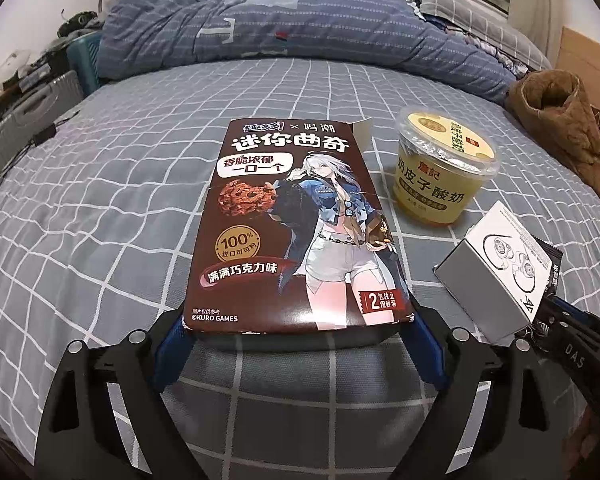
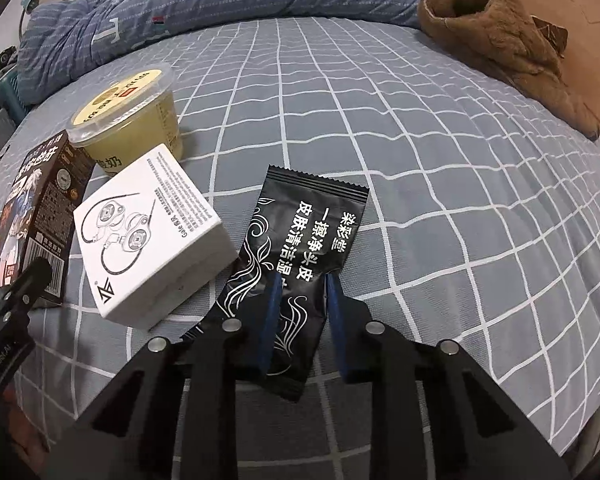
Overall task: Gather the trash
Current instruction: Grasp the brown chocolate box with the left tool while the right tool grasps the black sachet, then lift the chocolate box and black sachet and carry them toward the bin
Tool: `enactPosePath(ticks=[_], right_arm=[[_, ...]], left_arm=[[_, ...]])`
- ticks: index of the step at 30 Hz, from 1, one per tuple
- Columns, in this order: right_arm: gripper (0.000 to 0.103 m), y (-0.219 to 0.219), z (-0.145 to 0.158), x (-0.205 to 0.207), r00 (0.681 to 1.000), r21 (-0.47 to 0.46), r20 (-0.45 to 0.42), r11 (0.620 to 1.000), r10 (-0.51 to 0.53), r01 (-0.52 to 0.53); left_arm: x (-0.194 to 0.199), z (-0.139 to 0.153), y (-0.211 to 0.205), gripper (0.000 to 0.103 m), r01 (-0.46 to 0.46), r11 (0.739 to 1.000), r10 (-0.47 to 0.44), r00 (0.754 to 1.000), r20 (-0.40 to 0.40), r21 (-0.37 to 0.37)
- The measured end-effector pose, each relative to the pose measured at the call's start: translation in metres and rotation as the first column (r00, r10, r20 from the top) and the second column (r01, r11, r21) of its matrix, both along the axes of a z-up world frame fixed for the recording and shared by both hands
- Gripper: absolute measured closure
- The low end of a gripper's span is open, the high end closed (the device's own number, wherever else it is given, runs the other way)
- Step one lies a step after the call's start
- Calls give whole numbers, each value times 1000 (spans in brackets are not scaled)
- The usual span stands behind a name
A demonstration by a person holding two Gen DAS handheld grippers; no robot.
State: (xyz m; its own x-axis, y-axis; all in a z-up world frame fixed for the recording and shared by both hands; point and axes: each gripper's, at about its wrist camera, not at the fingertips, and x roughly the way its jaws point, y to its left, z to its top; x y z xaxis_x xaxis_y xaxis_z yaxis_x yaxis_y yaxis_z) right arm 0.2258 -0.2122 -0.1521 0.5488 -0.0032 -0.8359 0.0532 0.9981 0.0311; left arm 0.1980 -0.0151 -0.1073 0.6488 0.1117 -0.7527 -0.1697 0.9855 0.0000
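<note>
A brown cookie box (image 1: pixel 296 228) lies on the checked bed sheet (image 1: pixel 100 200). My left gripper (image 1: pixel 298 326) has a blue finger (image 1: pixel 172 340) against each side of the box's near end, shut on it. The box also shows in the right wrist view (image 2: pixel 36 220). A black wet-wipe packet (image 2: pixel 296 256) lies between my right gripper's (image 2: pixel 302 280) blue fingers (image 2: pixel 270 312), which pinch its lower part and crease it. A white earphone box (image 2: pixel 152 232) and a yellow yogurt cup (image 2: pixel 128 120) sit between the two; both show in the left wrist view, the box (image 1: pixel 496 272) and the cup (image 1: pixel 444 164).
A blue striped quilt (image 1: pixel 300 28) is bunched along the far side of the bed. A brown fleece garment (image 2: pixel 496 28) lies at the far right. A grey case and cables (image 1: pixel 24 120) sit off the bed's left edge.
</note>
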Motion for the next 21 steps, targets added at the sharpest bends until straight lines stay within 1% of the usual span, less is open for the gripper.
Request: enactPosePath(ticks=[1,2,3,4,7,9,12,14,16,17,19,20,21], right_arm=[[78,0,2,-1,1000,4,2,1000,-6,6],[68,1,3,-1,1000,8,3,1000,-6,6],[55,3,4,-2,1000,23,7,1000,10,-10],[48,6,4,-2,1000,28,10,999,19,-20],[39,16,2,-3,999,-4,10,1000,30,-30],[37,20,0,-2,999,-23,6,999,31,-31],[37,21,-4,-1,1000,-23,1,999,29,-29],[39,20,-6,-1,999,-17,-5,999,33,-33],[45,20,-8,0,999,-15,-8,999,35,-35],[46,20,-8,0,999,-16,-10,999,37,-37],[53,20,-9,0,999,-18,-10,999,37,-38],[54,20,-9,0,999,-18,-11,999,38,-38],[60,20,-8,0,999,-18,-11,999,40,-40]], left_arm=[[0,0,0,16,-3,1000,3,1000,3,1],[-1,0,0,15,-7,1000,7,1000,7,1],[-1,1,1,15,-10,1000,10,1000,10,1],[-1,1,1,15,-10,1000,10,1000,12,1],[-3,1,0,15,-9,1000,9,1000,17,4],[-5,2,0,15,-6,1000,6,1000,19,4],[-7,4,1,15,-1,1000,1,1000,23,5],[-9,5,1,15,2,1000,-2,1000,27,5],[-10,7,3,15,2,1000,-2,1000,29,5],[-10,7,3,15,2,1000,-2,1000,29,4],[-11,7,4,15,0,1000,0,1000,30,4],[-11,7,4,15,-1,1000,0,1000,30,3],[-11,7,4,15,0,1000,0,1000,31,3]])
